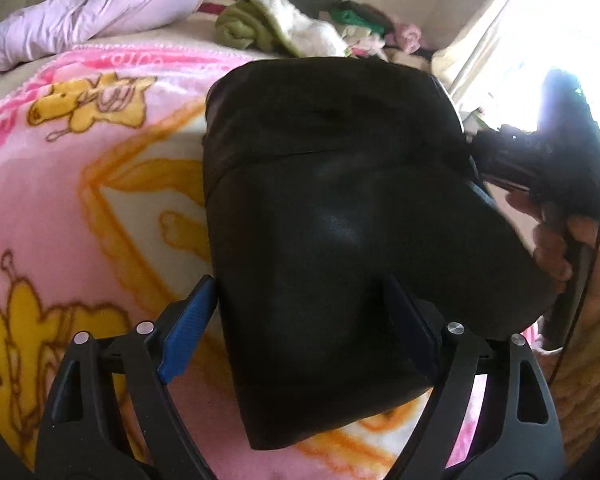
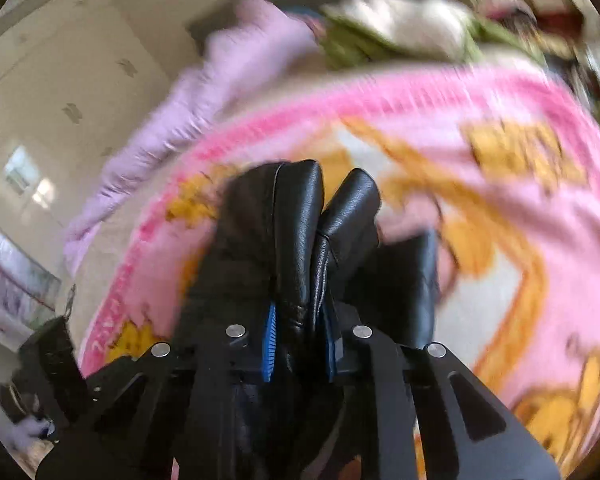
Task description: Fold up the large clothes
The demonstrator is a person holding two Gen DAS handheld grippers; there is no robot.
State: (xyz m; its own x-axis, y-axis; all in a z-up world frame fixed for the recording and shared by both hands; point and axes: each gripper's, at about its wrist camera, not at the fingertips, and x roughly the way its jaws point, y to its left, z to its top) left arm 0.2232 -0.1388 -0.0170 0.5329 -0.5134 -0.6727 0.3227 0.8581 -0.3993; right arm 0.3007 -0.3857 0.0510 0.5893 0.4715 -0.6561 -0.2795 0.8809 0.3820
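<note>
A black leather garment [image 1: 332, 208] hangs folded over a pink blanket with yellow cartoon figures [image 1: 80, 184]. My left gripper [image 1: 300, 312] is open, its blue-padded fingers [image 1: 188, 332] on either side of the garment's lower part without pinching it. In the right wrist view my right gripper [image 2: 300, 332] is shut on a bunched edge of the black leather garment [image 2: 300, 216], lifted above the blanket [image 2: 480, 208]. The right gripper and the hand holding it also show at the right edge of the left wrist view [image 1: 548, 184].
A lilac quilted jacket [image 1: 100, 4] lies at the far left of the bed. A green and white pile of clothes [image 1: 272, 20] sits at the back. A bright window [image 1: 560, 40] is on the right. The right wrist view is motion-blurred.
</note>
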